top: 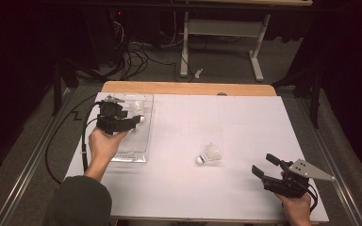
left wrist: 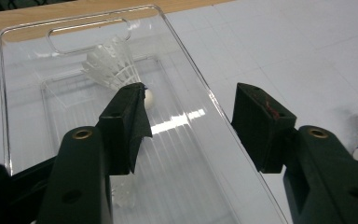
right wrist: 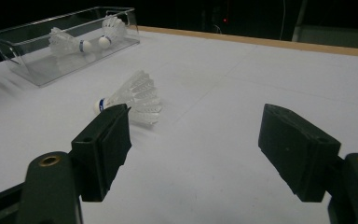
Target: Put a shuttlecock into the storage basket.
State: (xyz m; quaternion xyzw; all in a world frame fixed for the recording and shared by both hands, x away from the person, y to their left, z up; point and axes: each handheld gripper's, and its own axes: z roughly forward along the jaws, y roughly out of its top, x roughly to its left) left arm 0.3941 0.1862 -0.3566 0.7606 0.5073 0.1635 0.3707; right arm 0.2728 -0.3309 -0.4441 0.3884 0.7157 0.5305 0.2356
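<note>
Resting at about five o'clock on the white paper-covered worktop (top: 245, 117), the right tongs (top: 264, 167) are held in the person's right hand (top: 296, 207) with jaws spread wide and nothing between them, pointing toward ten o'clock. Near the middle of the worktop, a white feathered shuttlecock with a blue band round its cork (top: 209, 154) lies on its side, well apart from both tongs. Farther off at about nine o'clock, the left tongs (top: 139, 117), also spread and empty, hover over the clear rectangular plastic tray (top: 139, 157), where another white shuttlecock (left wrist: 114, 67) lies just beyond the jaw tips and a third rests close beside it.
</note>
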